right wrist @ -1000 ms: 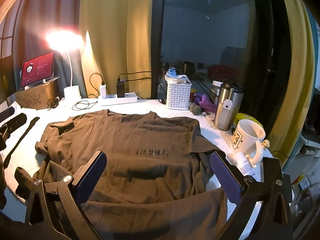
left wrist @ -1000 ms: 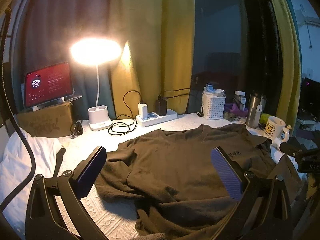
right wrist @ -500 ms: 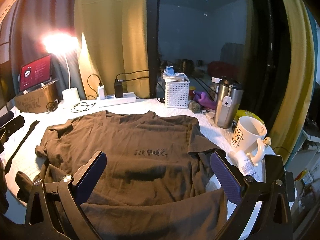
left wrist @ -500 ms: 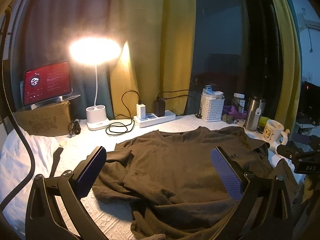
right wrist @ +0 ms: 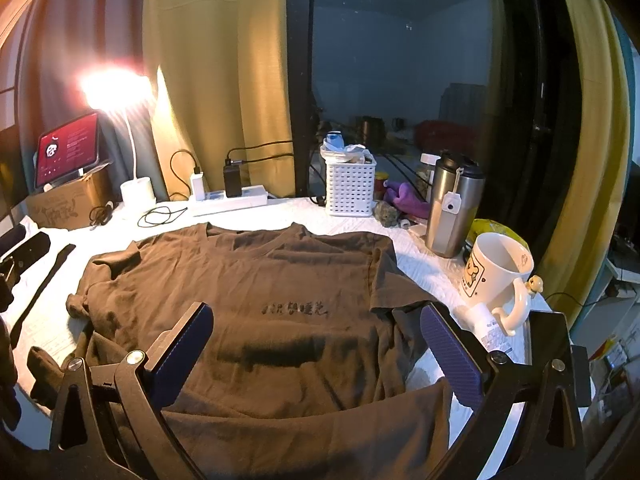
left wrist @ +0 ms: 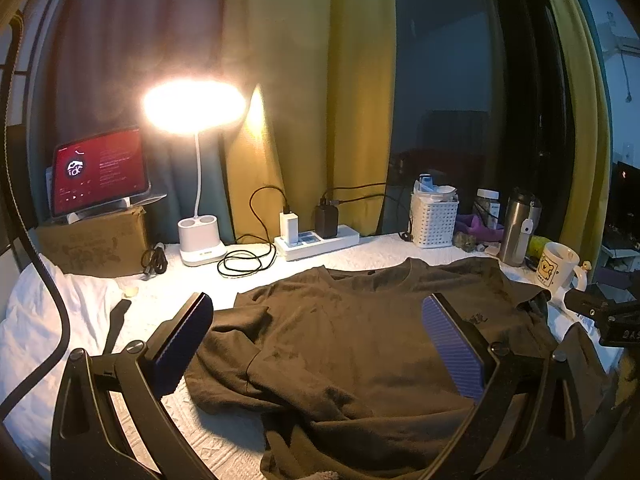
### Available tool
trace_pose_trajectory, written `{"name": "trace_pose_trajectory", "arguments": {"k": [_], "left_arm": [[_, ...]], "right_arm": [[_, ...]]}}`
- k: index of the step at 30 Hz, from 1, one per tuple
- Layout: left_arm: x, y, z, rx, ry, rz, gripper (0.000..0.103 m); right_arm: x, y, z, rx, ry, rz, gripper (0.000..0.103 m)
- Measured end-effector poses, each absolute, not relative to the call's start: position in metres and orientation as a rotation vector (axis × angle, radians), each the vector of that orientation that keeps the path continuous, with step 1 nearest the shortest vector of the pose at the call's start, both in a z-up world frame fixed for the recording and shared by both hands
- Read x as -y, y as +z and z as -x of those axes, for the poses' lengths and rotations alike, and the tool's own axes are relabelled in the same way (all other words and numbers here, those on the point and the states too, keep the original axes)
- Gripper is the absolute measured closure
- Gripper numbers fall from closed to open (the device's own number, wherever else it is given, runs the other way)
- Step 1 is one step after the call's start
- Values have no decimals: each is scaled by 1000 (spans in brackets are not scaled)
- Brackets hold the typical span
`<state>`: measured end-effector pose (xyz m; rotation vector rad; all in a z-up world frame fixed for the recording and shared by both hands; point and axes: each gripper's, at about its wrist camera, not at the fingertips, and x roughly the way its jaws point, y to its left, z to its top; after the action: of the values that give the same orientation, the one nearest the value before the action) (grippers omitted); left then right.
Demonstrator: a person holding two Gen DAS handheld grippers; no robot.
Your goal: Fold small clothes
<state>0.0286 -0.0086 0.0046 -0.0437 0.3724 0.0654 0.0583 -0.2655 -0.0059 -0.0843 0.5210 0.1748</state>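
Both tongs wide (empty) over tee [right wrist: 256, 288].

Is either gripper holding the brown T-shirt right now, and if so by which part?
Nothing is held. The left gripper and right gripper are both open above the brown T-shirt, which lies spread on the white table cover.

A dark brown T-shirt [right wrist: 248, 280] lies front-up and spread out on the white tablecloth [right wrist: 424, 264], collar toward the power strip [right wrist: 230, 199] (left sleeve rumpled), hem bunched nearest.
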Motion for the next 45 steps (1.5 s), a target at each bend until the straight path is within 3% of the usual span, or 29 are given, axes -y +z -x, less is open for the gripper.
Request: {"name": "trace_pose_trajectory", "arguments": {"k": [45], "left_arm": [[9, -4, -57, -432, 66, 44, 0]], "right_arm": [[271, -19, -94, -574, 173, 82, 0]]}}
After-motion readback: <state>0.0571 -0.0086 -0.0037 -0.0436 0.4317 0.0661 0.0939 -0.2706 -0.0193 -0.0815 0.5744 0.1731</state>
